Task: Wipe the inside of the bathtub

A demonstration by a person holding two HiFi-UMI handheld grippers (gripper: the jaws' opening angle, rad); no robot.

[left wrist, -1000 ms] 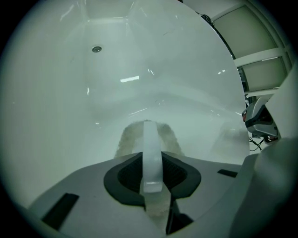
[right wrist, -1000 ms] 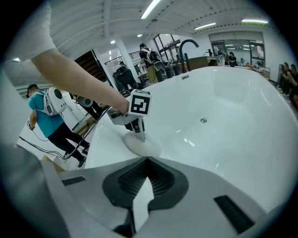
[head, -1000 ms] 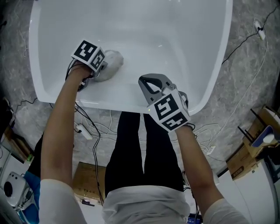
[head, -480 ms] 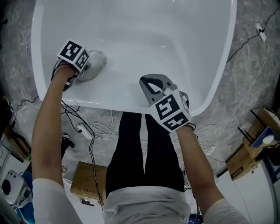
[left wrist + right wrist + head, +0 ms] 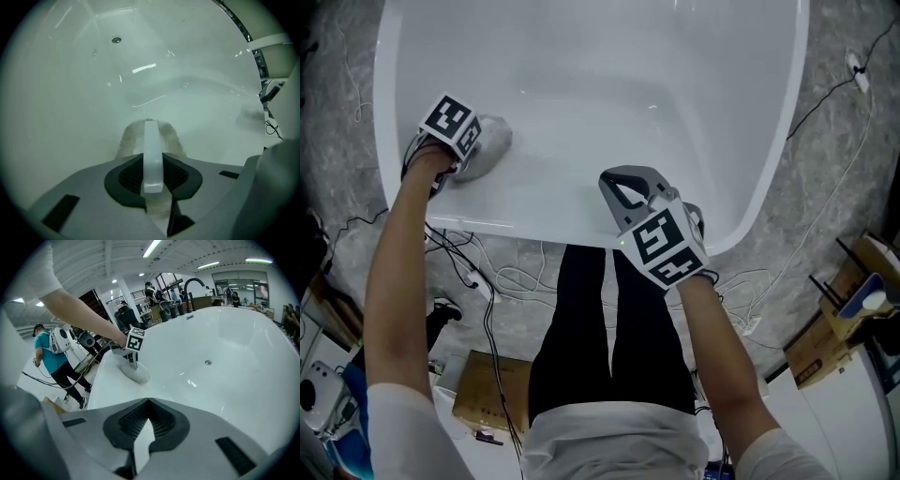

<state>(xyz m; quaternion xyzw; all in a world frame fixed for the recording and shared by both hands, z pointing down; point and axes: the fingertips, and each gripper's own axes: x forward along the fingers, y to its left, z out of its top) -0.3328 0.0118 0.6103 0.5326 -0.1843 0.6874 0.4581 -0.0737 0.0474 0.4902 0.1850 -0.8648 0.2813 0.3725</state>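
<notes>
Head view: one bathtub (image 5: 581, 56), one cloth (image 5: 492, 141); left claw (image 5: 151, 129) clamps cloth, right claw (image 5: 149, 401) closed, empty.

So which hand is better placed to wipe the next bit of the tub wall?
Left. The left gripper is shut on the cloth, which is pressed against the bathtub's inner wall. The right gripper is shut on nothing, by the near rim.

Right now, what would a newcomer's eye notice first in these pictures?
The big white tub fills the head view. The left gripper presses a grey cloth on its inner wall near the left rim; the right gripper hangs over the near rim, jaws shut, empty.
</notes>
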